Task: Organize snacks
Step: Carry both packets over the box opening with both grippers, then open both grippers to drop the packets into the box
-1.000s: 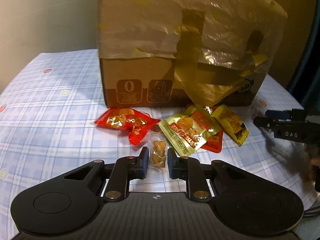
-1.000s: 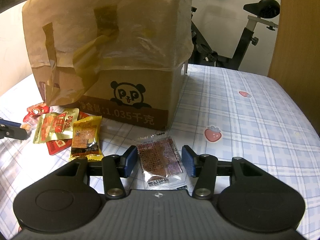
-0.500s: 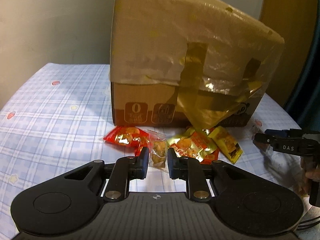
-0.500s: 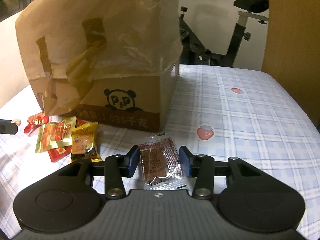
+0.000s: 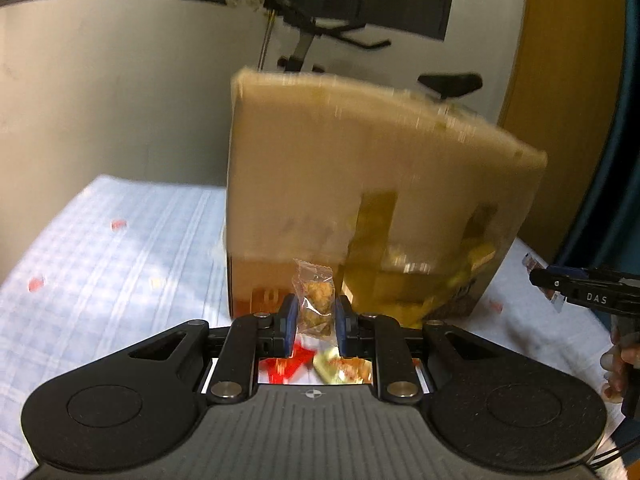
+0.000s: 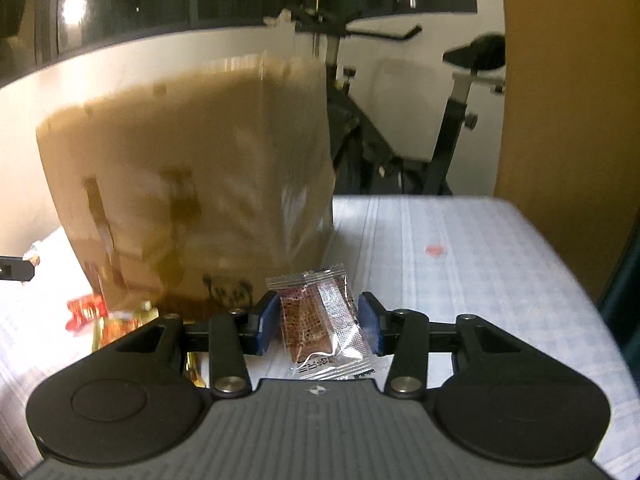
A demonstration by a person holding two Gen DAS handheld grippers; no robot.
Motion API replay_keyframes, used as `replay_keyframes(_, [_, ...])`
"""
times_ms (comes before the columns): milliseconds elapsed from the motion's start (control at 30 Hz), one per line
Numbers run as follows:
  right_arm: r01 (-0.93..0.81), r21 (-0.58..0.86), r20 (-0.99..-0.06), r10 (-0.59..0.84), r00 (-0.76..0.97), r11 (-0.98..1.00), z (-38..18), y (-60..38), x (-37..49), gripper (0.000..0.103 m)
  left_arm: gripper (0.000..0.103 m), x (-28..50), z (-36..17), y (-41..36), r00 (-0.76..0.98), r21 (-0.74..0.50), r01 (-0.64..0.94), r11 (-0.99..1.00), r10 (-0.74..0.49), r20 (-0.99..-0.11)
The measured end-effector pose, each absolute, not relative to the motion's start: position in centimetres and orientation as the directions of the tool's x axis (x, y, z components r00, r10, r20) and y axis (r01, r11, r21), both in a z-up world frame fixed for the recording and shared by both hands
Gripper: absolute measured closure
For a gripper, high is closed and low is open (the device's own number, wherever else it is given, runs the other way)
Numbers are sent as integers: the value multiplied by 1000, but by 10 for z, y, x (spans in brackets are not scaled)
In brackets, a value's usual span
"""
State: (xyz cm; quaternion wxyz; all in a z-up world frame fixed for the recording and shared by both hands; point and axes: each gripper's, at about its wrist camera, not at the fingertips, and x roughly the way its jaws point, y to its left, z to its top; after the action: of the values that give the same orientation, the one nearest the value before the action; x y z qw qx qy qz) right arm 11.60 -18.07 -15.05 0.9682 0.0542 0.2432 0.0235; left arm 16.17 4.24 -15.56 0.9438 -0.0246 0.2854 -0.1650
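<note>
Both tools up off the bench, each with a snack packet.

Our left tool (image 5: 313, 322) is pinched tight on a small clear packet of golden bits (image 5: 314, 300), and our right tool (image 6: 319, 322) is clamped on a clear packet with a brown square snack (image 6: 320, 320), its jaws having just narrowed onto it. Straight ahead sits the plastic-covered cardboard box (image 5: 360, 208); red and gold packets (image 6: 108, 318) lie on the checked bench (image 6: 460, 272) at its base.

Dim warm indoor light, motion blur, fisheye-bent edges, window glare (image 6: 74, 4)
</note>
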Motion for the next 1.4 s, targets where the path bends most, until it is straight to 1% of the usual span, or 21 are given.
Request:
replay_keyframes(267, [-33,129,-314,72,947,991,-90,-191,111,57,82,163,-106,42,841,-134,315,940,-342,-419])
replay_keyframes(467, [-78,125,-213,104,971,989,-44,-189,119,57,82,172,-71,38,870,-122,338,933,-359,-337])
replay_keyframes(600, [-130,118,-177,150,973,984,-23,-181,133,57,82,187,-58,27,873,-118,348,930,-368,-322])
replay_keyframes(800, [-185,68,-207,195,959,980,-17,-153,172,57,82,222,-51,8,864,-107,363,926,-377,-334])
replay_keyframes(900, [-180,68,-254,192,948,981,-24,-142,196,57,82,242,-51,0,865,-85,355,931,-362,-347])
replay_keyframes(1100, [-110,79,-395,133,909,991,-39,-135,234,57,82,272,-61,-13,850,-43,353,935,-340,-403])
replay_keyframes(1267, [-93,93,-426,124,896,991,-44,-135,239,55,80,278,-73,-20,835,-10,355,935,-322,-446])
replay_keyframes(1300, [-97,91,-427,127,895,991,-44,-135,238,53,79,279,-74,-19,837,-3,353,936,-317,-446])
replay_keyframes(1333, [-98,87,-428,126,895,991,-43,-133,237,53,78,278,-75,-19,838,3,352,936,-314,-447])
replay_keyframes(1367, [-99,82,-428,125,895,992,-43,-133,236,53,71,277,-75,-18,837,6,354,935,-314,-449])
replay_keyframes(1400, [-101,78,-427,125,895,992,-42,-132,234,51,60,276,-75,-17,837,7,353,936,-312,-449])
